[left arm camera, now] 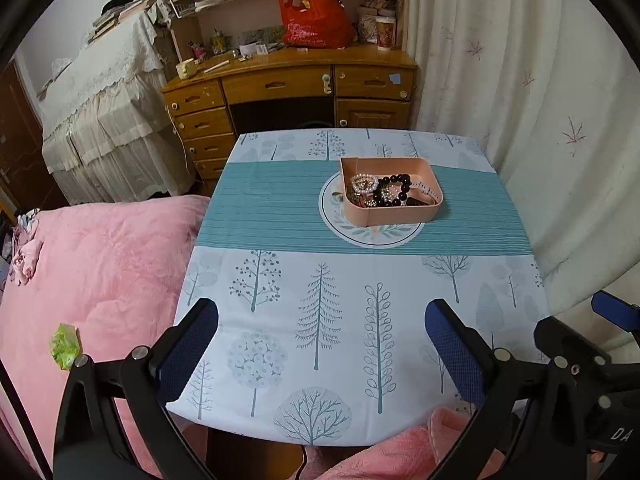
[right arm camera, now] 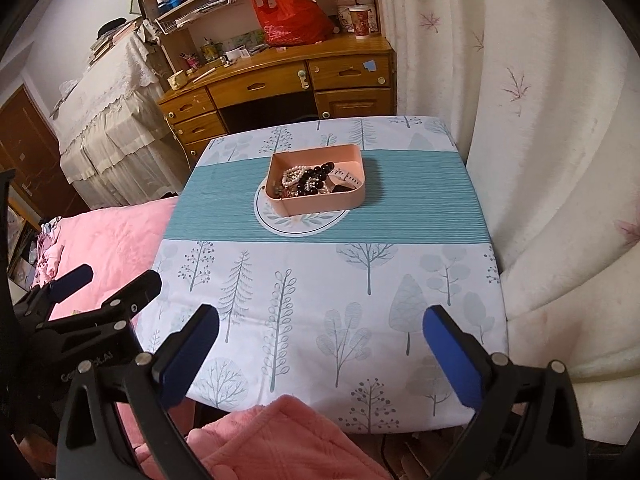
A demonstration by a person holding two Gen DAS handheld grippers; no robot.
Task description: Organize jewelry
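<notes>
Item 1: shallow pink plastic tray with rounded corners (left arm camera: pixel 394 214), standing on the teal striped band of the tree-printed tablecloth (left arm camera: pixel 320 320) that covers the worktop; it sits partly over the cloth's round white medallion, toward the far half of the worktop

Item 2: jewelry, all of it lying inside the tray in one tangled heap: a bracelet of large dark round beads (left arm camera: pixel 394 190), a coil of small pearl-like beads (left arm camera: pixel 365 184), a white strap or band with dark markings (left arm camera: pixel 427 189) along the right inner wall; smaller pieces beneath are too jumbled to tell apart

Item 3: left gripper (left arm camera: pixel 322 334), blue-padded fingers spread wide, nothing between them, held above the near edge of the worktop, well apart from the tray

Item 4: right gripper (right arm camera: pixel 320 336), likewise spread wide and holding nothing, at the near edge, well apart from the tray

Step in hand, by judgement: the outset; no piece is lifted or laid out on the cloth

Next move, by judgement: bring one gripper forward over the tray and narrow it on a single top-lying piece, likely the dark bead bracelet; the other may need to steady the tray wall, since tangled strands could drag neighbours along
</notes>
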